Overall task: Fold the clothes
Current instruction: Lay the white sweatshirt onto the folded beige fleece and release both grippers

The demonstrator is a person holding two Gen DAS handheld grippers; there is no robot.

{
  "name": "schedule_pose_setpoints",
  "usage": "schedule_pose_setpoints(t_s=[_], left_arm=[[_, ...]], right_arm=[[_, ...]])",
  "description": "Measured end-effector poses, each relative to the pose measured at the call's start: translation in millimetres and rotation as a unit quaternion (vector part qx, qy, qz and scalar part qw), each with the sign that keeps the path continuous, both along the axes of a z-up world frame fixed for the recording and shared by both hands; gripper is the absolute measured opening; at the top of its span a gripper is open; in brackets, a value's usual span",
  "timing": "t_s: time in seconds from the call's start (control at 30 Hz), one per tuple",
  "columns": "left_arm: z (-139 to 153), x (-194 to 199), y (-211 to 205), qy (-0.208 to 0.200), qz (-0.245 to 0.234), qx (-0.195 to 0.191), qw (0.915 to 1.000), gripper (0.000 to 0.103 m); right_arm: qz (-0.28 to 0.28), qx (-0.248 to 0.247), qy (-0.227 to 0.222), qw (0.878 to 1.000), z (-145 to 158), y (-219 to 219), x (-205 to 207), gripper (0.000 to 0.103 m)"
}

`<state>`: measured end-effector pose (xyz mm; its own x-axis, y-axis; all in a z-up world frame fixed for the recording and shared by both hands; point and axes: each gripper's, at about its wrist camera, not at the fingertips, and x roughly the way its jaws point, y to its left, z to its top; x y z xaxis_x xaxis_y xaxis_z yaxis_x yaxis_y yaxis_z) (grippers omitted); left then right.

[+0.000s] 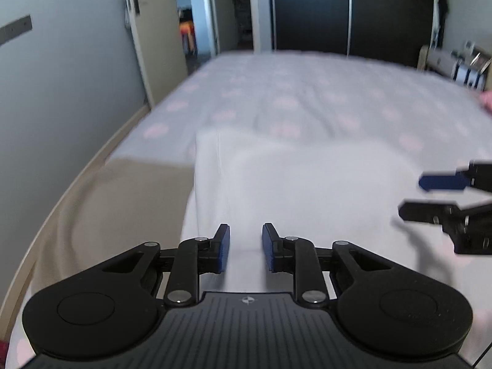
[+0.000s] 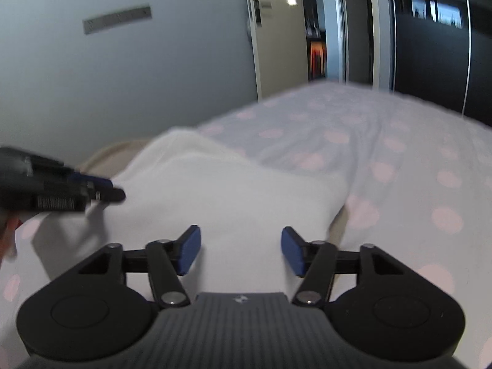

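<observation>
The white garment (image 1: 301,184) lies part-folded on the bed (image 1: 307,98); more folds look due. The left gripper (image 1: 245,247) has narrow, empty jaws; the right gripper (image 2: 240,253) gapes wide, empty.

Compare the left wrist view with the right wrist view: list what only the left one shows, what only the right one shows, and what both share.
Only the left wrist view: a shelf of clutter at the far right edge, and a beige sheet spread wide at the bed's left side.

Only the right wrist view: the full grey wall plate.

Both: the white garment on the dotted bedspread, the dark wardrobe, the open doorway, the left gripper with jaws narrowly apart, and the right gripper with jaws wide. Neither holds cloth.
</observation>
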<state>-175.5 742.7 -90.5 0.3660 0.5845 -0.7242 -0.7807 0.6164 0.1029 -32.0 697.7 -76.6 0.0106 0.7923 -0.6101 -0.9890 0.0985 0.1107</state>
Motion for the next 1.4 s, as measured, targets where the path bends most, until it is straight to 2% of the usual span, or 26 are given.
schedule_pose_setpoints(t_s=[0.1, 0.17, 0.27, 0.4, 0.47, 0.57, 0.7, 0.87, 1.0, 1.17, 1.23, 1.27, 1.3, 1.33, 1.4], left_arm=[[-23, 1, 19, 0.006, 0.015, -0.031, 0.9994, 0.013], [-37, 1, 31, 0.007, 0.022, -0.051, 0.9984, 0.01], [-45, 5, 34, 0.011, 0.022, -0.048, 0.9986, 0.009], [-41, 8, 34, 0.016, 0.025, -0.052, 0.9982, 0.009], [-31, -3, 31, 0.003, 0.027, -0.058, 0.998, 0.009], [-7, -18, 14, -0.021, 0.024, -0.046, 0.9984, 0.01], [10, -39, -20, -0.023, 0.005, -0.033, 0.9992, 0.01], [-5, -47, -30, 0.003, 0.009, -0.047, 0.9989, 0.01], [-24, -48, -16, -0.008, 0.028, -0.073, 0.9969, 0.009], [-18, -45, -20, -0.007, 0.035, -0.074, 0.9966, 0.009], [-9, -48, -32, -0.008, 0.038, -0.067, 0.997, 0.011], [-5, -50, -39, -0.009, 0.039, -0.062, 0.9973, 0.016], [0, -51, -47, -0.008, 0.038, -0.054, 0.9978, 0.026], [7, -50, -56, -0.007, 0.039, -0.043, 0.9983, 0.029], [24, -50, -77, -0.018, 0.043, -0.03, 0.9985, 0.048]], right_arm=[[0.001, -0.047, -0.003, 0.999, -25, 21, -7, 0.064], [-0.007, -0.049, 0.008, 0.999, -36, 25, -5, 0.064], [-0.016, -0.051, 0.019, 0.998, -45, 29, -3, 0.064], [-0.015, -0.065, 0.017, 0.998, -40, 32, -5, 0.064], [-0.018, -0.068, 0.019, 0.997, -28, 27, -4, 0.063], [-0.012, -0.042, 0.028, 0.999, -8, 0, -6, 0.057], [0.012, -0.024, 0.015, 1.0, 2, -35, -21, 0.057], [0.016, -0.049, -0.002, 0.999, -16, -45, -39, 0.056], [0.013, -0.059, -0.021, 0.998, -35, -39, -45, 0.057], [0.001, -0.064, -0.008, 0.998, -25, -41, -43, 0.057], [-0.007, -0.063, 0.003, 0.998, -14, -49, -41, 0.057], [-0.009, -0.062, 0.008, 0.998, -8, -54, -42, 0.057], [-0.01, -0.062, 0.012, 0.998, -3, -59, -43, 0.057], [-0.011, -0.061, 0.012, 0.998, 3, -65, -45, 0.057], [-0.011, -0.065, 0.012, 0.998, 16, -78, -50, 0.06]])
